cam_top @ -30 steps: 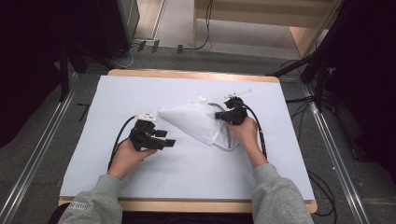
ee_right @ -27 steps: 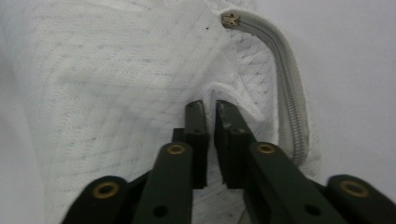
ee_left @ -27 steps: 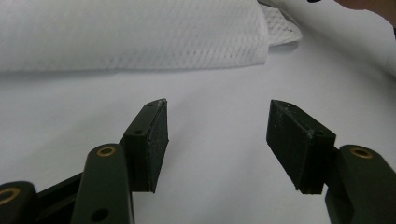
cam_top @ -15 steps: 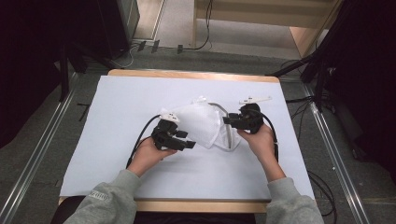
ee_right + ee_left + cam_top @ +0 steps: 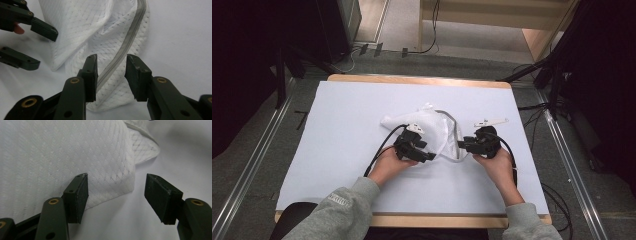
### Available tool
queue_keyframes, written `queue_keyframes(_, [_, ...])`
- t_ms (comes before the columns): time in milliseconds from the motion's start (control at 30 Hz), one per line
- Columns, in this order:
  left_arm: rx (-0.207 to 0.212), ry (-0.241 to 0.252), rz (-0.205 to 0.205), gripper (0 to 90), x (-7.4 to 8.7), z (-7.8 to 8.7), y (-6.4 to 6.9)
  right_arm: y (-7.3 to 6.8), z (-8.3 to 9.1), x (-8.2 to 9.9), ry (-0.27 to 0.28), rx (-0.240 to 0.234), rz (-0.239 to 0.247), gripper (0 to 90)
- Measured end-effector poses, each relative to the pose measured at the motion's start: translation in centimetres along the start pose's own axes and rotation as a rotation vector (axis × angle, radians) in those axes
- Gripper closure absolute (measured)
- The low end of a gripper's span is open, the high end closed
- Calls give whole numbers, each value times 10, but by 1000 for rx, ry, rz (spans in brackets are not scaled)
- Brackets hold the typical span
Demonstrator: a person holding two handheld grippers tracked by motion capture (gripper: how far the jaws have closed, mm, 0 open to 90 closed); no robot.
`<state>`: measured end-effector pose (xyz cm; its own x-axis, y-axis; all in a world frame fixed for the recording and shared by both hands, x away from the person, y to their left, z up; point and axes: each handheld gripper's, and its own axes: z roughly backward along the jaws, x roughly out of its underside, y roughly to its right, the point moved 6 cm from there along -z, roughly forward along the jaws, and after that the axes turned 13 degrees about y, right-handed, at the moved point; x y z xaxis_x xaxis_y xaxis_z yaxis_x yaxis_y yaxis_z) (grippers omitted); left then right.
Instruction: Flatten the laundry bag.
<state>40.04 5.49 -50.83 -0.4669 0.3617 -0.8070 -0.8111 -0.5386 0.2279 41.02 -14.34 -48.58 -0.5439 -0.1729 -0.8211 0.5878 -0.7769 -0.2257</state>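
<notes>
Mesh bag (image 5: 432,131) lies between both claws — left claw (image 5: 116,195) wide, right claw (image 5: 111,77) half-open over its zipper (image 5: 130,42).

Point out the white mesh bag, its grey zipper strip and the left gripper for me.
white mesh bag (image 5: 432,125): high view, on the middle of its folded fabric.
grey zipper strip (image 5: 130,37): right gripper view, on the strip's upper run.
left gripper (image 5: 116,192): left gripper view, midway between its fingertips, over the bag's corner.

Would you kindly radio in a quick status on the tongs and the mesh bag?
Left tongs open at mesh bag corner. Right tongs just opened, astride zipper. Nothing obstructing.
</notes>
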Motion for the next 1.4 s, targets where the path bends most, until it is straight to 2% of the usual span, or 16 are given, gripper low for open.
queue_keyframes(133, [-18, 6, -31, 383, 0, -3, 1, 2, 0, 2, -4, 4, 1, 630])
queue_keyframes(200, [-47, 12, -57, 429, 1, -4, 3, 3, 0, 3, -9, 8, -9, 627])
queue_keyframes(233, [-89, 13, -91, 443, 3, -4, 5, 3, 0, 3, -10, 10, -10, 626])
queue_keyframes(267, [-89, 13, -91, 465, 3, -4, 5, 3, 0, 3, -10, 10, -10, 626])
queue_keyframes(367, [-148, 14, -160, 552, 5, -4, 5, 3, -1, 3, -7, 9, -12, 622])
queue_keyframes(533, [-165, 25, -169, 620, 6, -3, 6, 2, -3, 4, -12, 6, -3, 621])
queue_keyframes(667, [-140, 21, -175, 755, 6, -2, 6, 0, -6, 5, -19, 7, 2, 612])
queue_keyframes(700, [-130, 19, -170, 854, 6, -2, 6, 0, -7, 5, -22, 9, 5, 602])
queue_keyframes(800, [-114, 20, -156, 900, 6, -1, 6, -1, -9, 7, -33, 10, 7, 582])
queue_keyframes(833, [-95, 17, -104, 900, 5, 0, 3, -3, -11, 9, -43, 3, 7, 579])
queue_keyframes(933, [-70, 4, -44, 900, 3, 9, -5, -10, -8, 9, -34, -10, 31, 580])
queue_keyframes(967, [-70, 4, -44, 900, 3, 9, -5, -10, -8, 9, -34, -10, 31, 580])
queue_keyframes(1000, [-64, 35, 11, 900, -3, 20, -11, -17, -6, 8, -26, -26, 37, 582])
queue_keyframes(1067, [-68, 62, 35, 900, -10, 32, -17, -23, -6, 7, -23, -36, 47, 582])
queue_keyframes(1233, [-80, 119, 56, 900, -23, 62, -25, -37, -10, 16, -57, -69, 73, 538])
queue_keyframes(1400, [-100, 150, 62, 900, -30, 82, -32, -40, -17, 24, -86, -51, 139, 529])
